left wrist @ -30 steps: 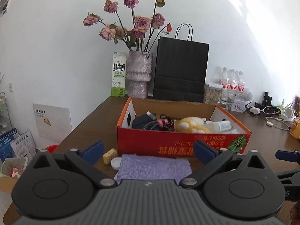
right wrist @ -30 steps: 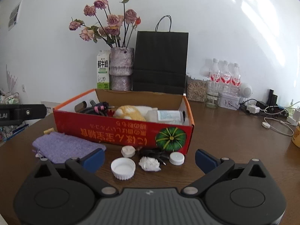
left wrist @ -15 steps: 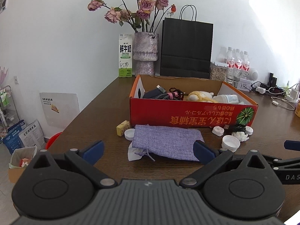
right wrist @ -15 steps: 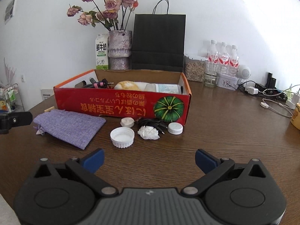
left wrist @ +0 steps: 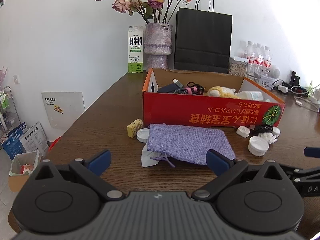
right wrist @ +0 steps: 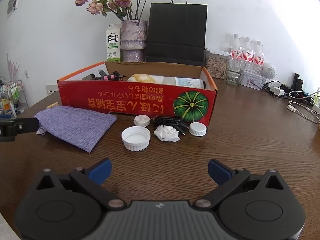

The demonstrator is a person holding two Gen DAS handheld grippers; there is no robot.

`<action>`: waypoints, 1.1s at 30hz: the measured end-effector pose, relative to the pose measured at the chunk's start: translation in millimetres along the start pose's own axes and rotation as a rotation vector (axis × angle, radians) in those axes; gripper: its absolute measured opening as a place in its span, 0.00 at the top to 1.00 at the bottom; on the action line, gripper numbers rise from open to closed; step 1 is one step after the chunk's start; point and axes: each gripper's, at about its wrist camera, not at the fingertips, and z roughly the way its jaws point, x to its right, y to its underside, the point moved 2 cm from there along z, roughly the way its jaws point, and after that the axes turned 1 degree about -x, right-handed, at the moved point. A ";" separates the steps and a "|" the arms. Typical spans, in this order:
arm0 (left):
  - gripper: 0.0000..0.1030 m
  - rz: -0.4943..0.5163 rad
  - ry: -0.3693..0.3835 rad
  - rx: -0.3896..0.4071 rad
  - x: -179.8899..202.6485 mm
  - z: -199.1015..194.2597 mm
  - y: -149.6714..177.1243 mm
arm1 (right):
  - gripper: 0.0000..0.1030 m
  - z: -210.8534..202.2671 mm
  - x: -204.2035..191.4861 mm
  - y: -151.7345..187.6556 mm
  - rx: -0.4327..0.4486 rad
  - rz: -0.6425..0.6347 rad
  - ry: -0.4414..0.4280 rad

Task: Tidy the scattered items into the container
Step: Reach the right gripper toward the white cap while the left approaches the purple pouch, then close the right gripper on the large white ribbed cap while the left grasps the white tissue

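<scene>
The purple pouch (left wrist: 189, 143) is lying on the table (left wrist: 104, 120) just ahead of the left tool (left wrist: 158, 160), whose fingers are standing wide and empty; the right tool (right wrist: 159, 170) is also gaping wide, facing the large white cap (right wrist: 136, 138) and crumpled tissue (right wrist: 167, 133) before the red box (right wrist: 138, 100); since a second ago, both tools are sitting farther back from the box.
</scene>
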 end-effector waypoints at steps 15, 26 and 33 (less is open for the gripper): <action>0.23 0.027 -0.003 -0.098 -24.0 46.0 0.1 | 0.23 27.2 -13.3 -18.1 -0.018 -0.019 -0.040; 0.28 0.045 0.079 -0.100 -24.2 53.7 -9.6 | 0.40 48.7 -26.4 -30.5 -0.041 -0.030 -0.068; 0.28 0.038 0.078 -0.106 -28.1 56.0 -8.4 | 0.40 52.1 -26.3 -30.7 -0.043 -0.027 -0.075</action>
